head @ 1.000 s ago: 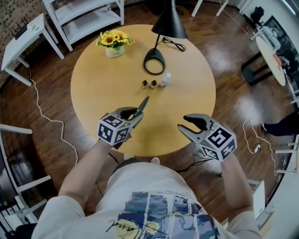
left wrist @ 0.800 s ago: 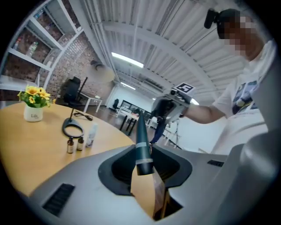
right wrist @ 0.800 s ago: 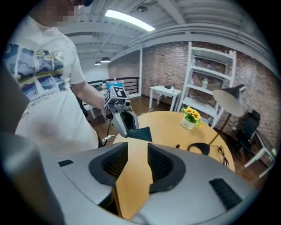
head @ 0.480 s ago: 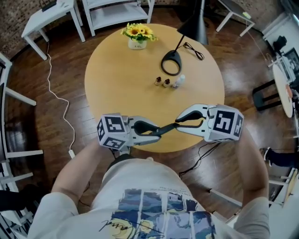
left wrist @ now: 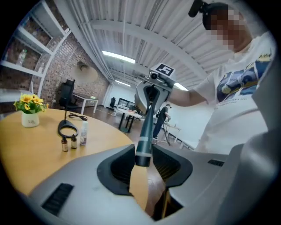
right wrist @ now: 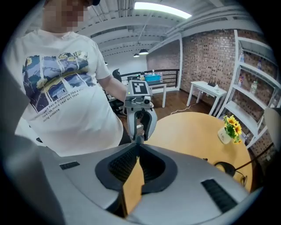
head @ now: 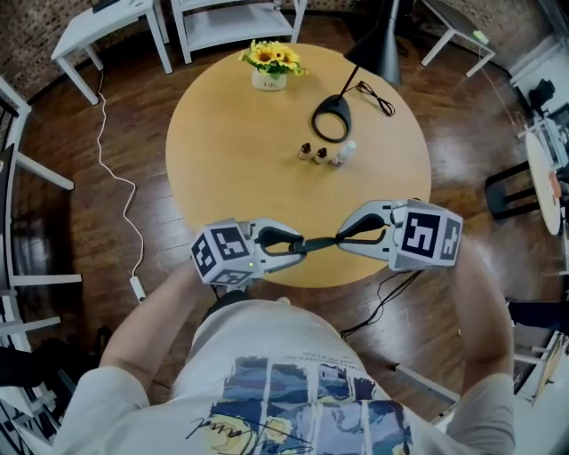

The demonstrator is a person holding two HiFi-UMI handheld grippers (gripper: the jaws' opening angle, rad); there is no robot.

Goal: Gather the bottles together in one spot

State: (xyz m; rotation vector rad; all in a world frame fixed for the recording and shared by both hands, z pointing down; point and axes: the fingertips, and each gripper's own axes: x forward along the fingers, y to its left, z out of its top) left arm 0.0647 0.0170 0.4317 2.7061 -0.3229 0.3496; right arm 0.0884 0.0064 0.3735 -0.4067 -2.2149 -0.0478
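Two small brown bottles and a white one stand close together on the round wooden table, by the lamp's base. In the left gripper view the same group sits far off to the left. Both grippers hover above the table's near edge, tips facing each other. A dark teal stick bridges them. My right gripper is shut on one end. The left gripper has just been opening; the stick still lies between its slightly parted jaws.
A black lamp with a ring base and its cord stands behind the bottles. A pot of yellow flowers sits at the table's far edge. White shelves and small tables ring the room, and a white cable trails on the floor at left.
The grippers have swung in to face each other. The right one, open a second ago, has shut on the free end of the stick that the left was holding alone.
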